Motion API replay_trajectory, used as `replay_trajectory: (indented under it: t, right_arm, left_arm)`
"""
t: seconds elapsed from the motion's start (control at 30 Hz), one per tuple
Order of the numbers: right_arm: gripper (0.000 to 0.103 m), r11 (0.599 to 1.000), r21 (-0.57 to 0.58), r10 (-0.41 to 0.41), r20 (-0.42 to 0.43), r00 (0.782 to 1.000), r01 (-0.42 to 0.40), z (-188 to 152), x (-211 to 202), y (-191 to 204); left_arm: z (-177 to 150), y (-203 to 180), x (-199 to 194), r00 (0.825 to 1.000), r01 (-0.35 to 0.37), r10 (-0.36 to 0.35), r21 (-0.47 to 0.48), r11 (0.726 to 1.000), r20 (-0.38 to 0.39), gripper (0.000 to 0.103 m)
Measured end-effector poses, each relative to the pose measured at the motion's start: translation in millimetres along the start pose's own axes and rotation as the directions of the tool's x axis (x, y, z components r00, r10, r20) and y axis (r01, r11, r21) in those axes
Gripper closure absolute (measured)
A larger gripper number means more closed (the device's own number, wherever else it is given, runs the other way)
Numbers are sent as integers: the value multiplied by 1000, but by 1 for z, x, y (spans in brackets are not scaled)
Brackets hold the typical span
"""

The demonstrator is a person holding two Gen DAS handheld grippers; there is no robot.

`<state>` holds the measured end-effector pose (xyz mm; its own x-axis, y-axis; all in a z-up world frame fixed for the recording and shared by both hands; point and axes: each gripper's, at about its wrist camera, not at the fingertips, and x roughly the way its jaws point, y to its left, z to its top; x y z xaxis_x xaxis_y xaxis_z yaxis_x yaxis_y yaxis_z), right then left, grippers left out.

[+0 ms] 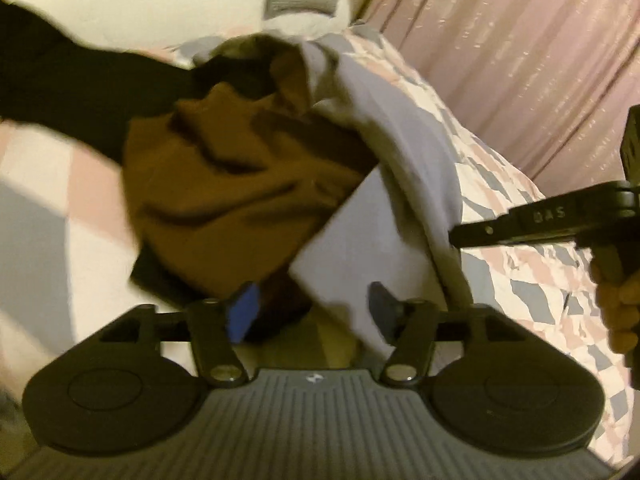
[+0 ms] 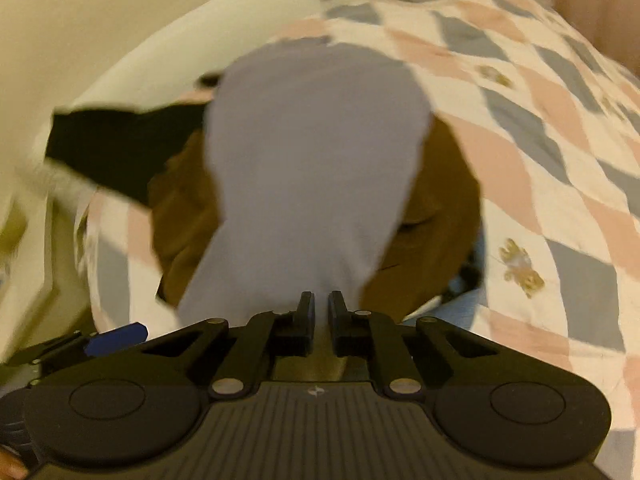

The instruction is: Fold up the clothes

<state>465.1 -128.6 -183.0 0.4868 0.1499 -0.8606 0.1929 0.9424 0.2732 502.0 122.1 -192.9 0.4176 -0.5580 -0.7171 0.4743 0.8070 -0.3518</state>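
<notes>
- The right gripper (image 2: 319, 303) is clenched on the edge of the lavender garment (image 2: 316, 168), lifting it off the clothes pile on the bed (image 2: 552, 184).
- The left gripper (image 1: 314, 312) is released, its jaws apart around a lower fold.
- The left gripper should pinch a matching corner, so the cloth spreads flat.
- The garment's long axis runs away from the right gripper, drooping over the brown garment (image 1: 224, 184).

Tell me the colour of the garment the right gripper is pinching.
Pale lavender-grey garment, plain with no pattern. It shows best in the right wrist view, held in the right gripper.
</notes>
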Motion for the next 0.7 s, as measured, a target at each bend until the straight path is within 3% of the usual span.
replay_trajectory:
  t: [0.07, 0.1, 0.17, 0.23, 0.3, 0.4, 0.43, 0.57, 0.7]
  right_arm:
    - [79, 999, 37, -2, -1, 1000, 3, 4, -1, -11]
    - [79, 999, 49, -5, 2, 1000, 5, 6, -2, -15]
    - [79, 998, 58, -20, 9, 1000, 19, 4, -9, -20]
    - [78, 997, 77, -15, 13, 1000, 14, -1, -15, -24]
    - [75, 993, 114, 18, 19, 1000, -20, -9, -22, -30]
    - [66, 982, 170, 74, 36, 997, -79, -24, -34, -38]
    - [66, 977, 188, 91, 42, 995, -98, -29, -38, -39]
    - [58, 957, 234, 163, 66, 984, -174, -43, -56, -39]
    - [55, 940, 229, 240, 77, 968, -252, -31, -74, -24]
  left_arm:
    - [9, -6, 19, 1000, 9, -8, 70, 997, -14, 36]
    - [11, -9, 27, 1000, 0, 2, 107, 994, -19, 48]
    - [14, -14, 33, 1000, -13, 16, 171, 985, -17, 88]
    - [14, -19, 24, 1000, -3, 2, 223, 975, 5, 92]
    - [12, -27, 0, 998, 47, -56, 245, 968, 30, 99]
    - [6, -42, -47, 976, 181, -205, 258, 949, 70, 99]
    - [4, -48, -58, 971, 197, -225, 258, 946, 82, 99]
    - [-4, -65, -73, 959, 221, -256, 244, 944, 119, 100]
    - [-14, -88, -71, 955, 227, -270, 288, 930, 120, 103]
